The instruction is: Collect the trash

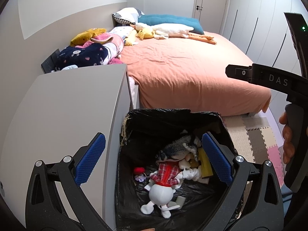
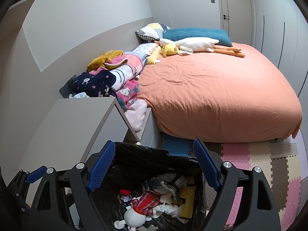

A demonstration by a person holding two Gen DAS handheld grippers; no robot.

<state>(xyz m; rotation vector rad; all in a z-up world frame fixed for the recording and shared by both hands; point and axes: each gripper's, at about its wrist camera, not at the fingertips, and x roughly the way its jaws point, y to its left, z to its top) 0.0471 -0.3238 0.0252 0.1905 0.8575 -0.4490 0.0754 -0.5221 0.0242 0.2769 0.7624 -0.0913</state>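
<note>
Currently, both grippers hang over an open bin lined with a black plastic bag [image 1: 173, 119], which fills the lower centre of each view.

Left gripper [image 1: 154, 157]: its blue-padded fingers [image 1: 91, 158] stand wide apart with nothing between the pads. One finger sits over the grey counter [image 1: 67, 105] at lower left; the other sits over the bin's right edge.

Right gripper [image 2: 154, 165]: its blue-padded fingers [image 2: 102, 166] also stand wide apart and clamp nothing. They frame the bin's mouth in the lower centre of the right wrist view.

Bin contents:
- a white plush doll in a red plaid shirt [image 1: 163, 181], lying head toward the lower edge of the frame;
- a grey striped knitted item [image 1: 181, 146] above it;
- a yellow flat piece [image 1: 205, 163] at the right wall;
- a small red item [image 1: 139, 170] at the left.

An orange-covered bed [image 1: 192, 65] occupies the centre. A long white plush goose [image 1: 169, 29] lies near the pillows, upper centre. Interlocking foam floor mats [image 2: 259, 159] lie at lower right.
</note>
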